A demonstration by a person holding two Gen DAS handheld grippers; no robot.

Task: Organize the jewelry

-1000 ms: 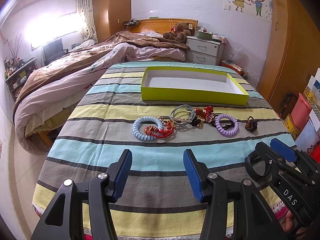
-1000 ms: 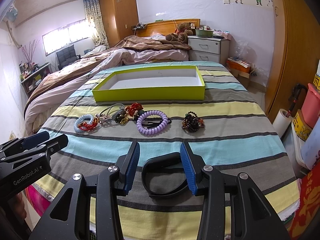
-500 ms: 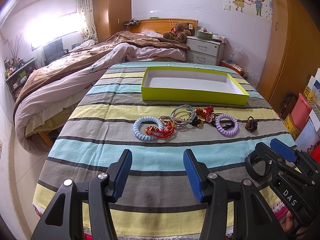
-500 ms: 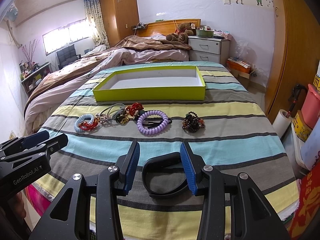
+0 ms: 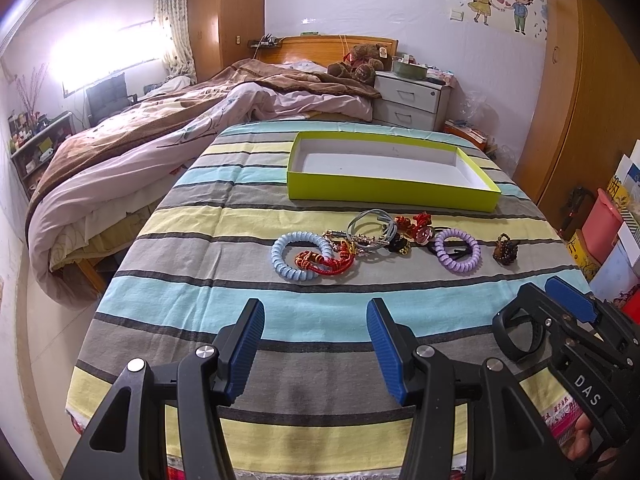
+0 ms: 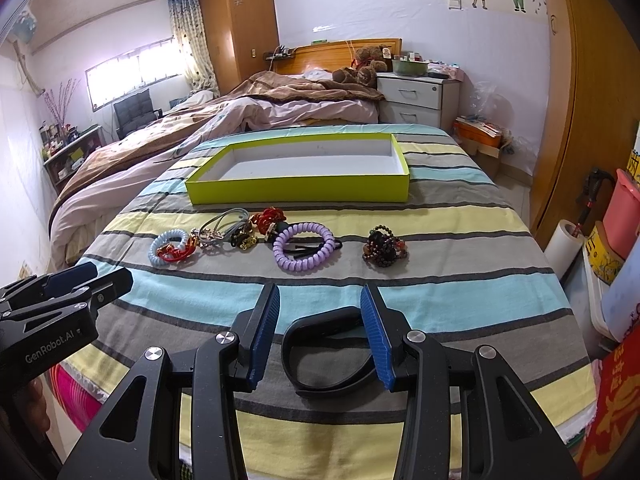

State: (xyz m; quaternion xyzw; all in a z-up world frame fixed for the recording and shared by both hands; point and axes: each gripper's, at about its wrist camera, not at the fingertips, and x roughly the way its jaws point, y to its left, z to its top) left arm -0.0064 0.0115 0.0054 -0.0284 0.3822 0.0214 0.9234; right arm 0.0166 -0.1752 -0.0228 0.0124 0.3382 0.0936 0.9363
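A lime-green box (image 5: 384,190) (image 6: 304,194) with a white inside lies empty on the striped cloth. In front of it lies a row of jewelry: a light blue coil ring (image 5: 296,254) (image 6: 168,246), a red cord bracelet (image 5: 326,262), grey bangles (image 5: 370,226) (image 6: 224,222), a red flower piece (image 5: 418,224) (image 6: 270,216), a purple coil ring (image 5: 456,248) (image 6: 304,246), and a dark bead bracelet (image 5: 505,249) (image 6: 384,248). My left gripper (image 5: 316,344) is open and empty over the near cloth. My right gripper (image 6: 320,336) has its jaws around a black band (image 6: 324,352) (image 5: 516,336); the band touches the right pad.
The striped cloth (image 5: 200,240) covers a table whose front edge is just below my grippers. A bed with rumpled bedding (image 5: 160,140) lies left. A white nightstand (image 5: 412,100), a wooden wardrobe (image 5: 580,120) and stacked boxes (image 5: 608,232) stand right.
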